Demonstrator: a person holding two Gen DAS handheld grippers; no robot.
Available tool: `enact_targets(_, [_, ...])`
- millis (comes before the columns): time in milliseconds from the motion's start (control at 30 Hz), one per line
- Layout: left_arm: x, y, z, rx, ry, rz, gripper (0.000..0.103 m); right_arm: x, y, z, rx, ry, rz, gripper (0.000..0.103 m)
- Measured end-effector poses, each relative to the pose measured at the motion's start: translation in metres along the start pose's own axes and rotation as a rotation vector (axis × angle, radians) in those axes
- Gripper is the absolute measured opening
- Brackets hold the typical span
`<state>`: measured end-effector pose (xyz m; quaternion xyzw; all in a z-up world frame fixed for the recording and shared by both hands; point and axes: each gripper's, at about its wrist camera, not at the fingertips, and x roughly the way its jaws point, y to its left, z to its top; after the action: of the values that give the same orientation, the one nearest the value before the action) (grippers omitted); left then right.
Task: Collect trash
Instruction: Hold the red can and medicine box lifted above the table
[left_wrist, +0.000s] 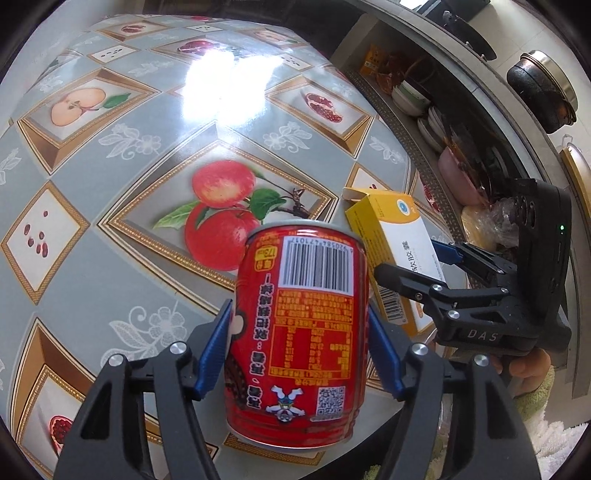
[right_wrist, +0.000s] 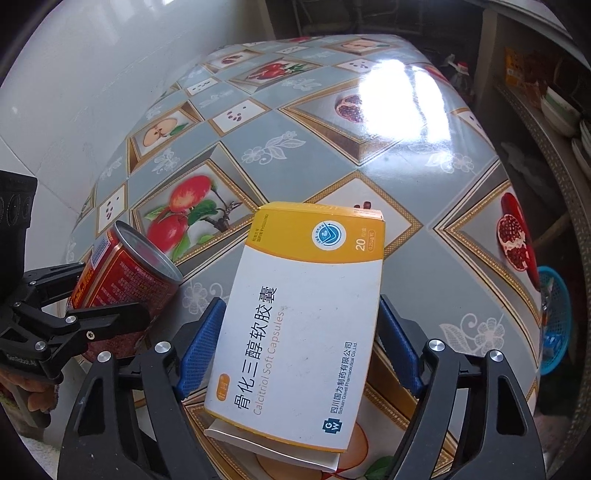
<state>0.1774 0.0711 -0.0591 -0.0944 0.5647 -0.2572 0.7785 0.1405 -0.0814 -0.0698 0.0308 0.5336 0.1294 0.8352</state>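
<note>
Left wrist view: two grippers closing on trash lying on the fruit-print table.

Largest is the table; on it lie a red can and, just beside it, a yellow-and-white pill box with its end flap open. The step in hand looks like the grasp itself. The left gripper straddles the can, blue pads touching or nearly touching its sides; I cannot tell if they press. The right gripper straddles the box, its left pad at the edge, its right pad showing a small gap. Both point steeply down. Next, each must close firmly and lift without crushing the box or letting the can roll.
</note>
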Motion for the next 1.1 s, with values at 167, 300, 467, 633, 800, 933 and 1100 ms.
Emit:
enact_targets(167, [-0.007,0.005,-0.009,-0.028,-0.035,0.000,0.066,-0.009,-0.007,-0.004,0.027,-0.018,-0.004,0.073])
enact_targets(300, [-0.012,0.007,-0.014,-0.049,-0.065,0.006,0.066,-0.021,-0.014,-0.007,0.060,-0.050,0.010,0.073])
enact_targets(467, [-0.019,0.008,-0.018,-0.074,-0.113,-0.007,0.066,-0.033,-0.023,-0.010,0.116,-0.084,0.047,0.072])
enact_targets(633, [-0.029,0.004,-0.020,-0.080,-0.173,-0.007,0.066,-0.040,-0.026,-0.012,0.151,-0.105,0.068,0.072])
enact_targets(800, [-0.034,0.001,-0.020,-0.088,-0.206,-0.015,0.066,-0.043,-0.027,-0.014,0.163,-0.112,0.074,0.072])
enact_targets(933, [-0.034,-0.001,-0.020,-0.089,-0.217,-0.017,0.066,-0.045,-0.027,-0.015,0.171,-0.117,0.078,0.072])
enact_targets(1100, [-0.035,-0.001,-0.019,-0.088,-0.220,-0.017,0.066,-0.045,-0.027,-0.015,0.176,-0.118,0.079,0.073])
